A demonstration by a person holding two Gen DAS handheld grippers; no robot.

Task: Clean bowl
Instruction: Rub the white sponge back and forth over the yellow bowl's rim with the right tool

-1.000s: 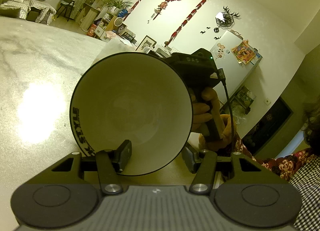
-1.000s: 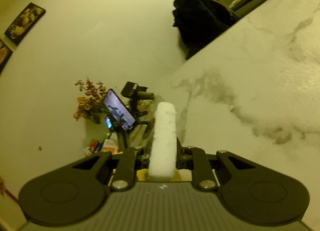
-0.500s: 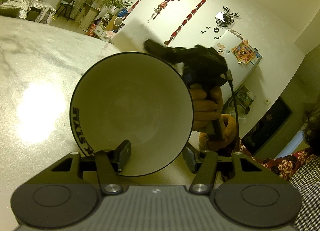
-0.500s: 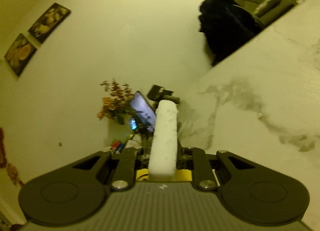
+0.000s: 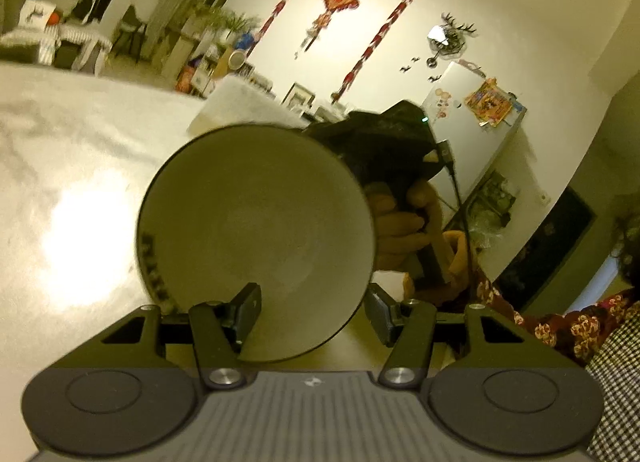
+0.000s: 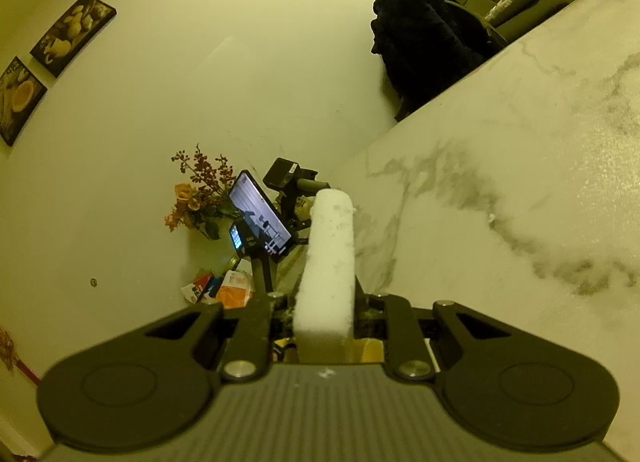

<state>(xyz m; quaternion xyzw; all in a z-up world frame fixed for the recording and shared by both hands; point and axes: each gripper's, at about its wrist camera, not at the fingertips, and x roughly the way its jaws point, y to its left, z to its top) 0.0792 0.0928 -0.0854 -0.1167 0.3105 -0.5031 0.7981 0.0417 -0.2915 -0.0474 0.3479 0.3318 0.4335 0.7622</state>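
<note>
Left wrist: left tool (image 5: 312,308) level (tilted slightly down), clamping bowl (image 5: 256,238).

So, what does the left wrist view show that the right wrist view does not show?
Only the left wrist view shows the bowl, tilted on its side with the left gripper gripping its rim, and the hand holding the other gripper behind it. Only the right wrist view shows the right gripper shut on the white sponge, and a lit phone on a stand. Both show the marble table.
</note>
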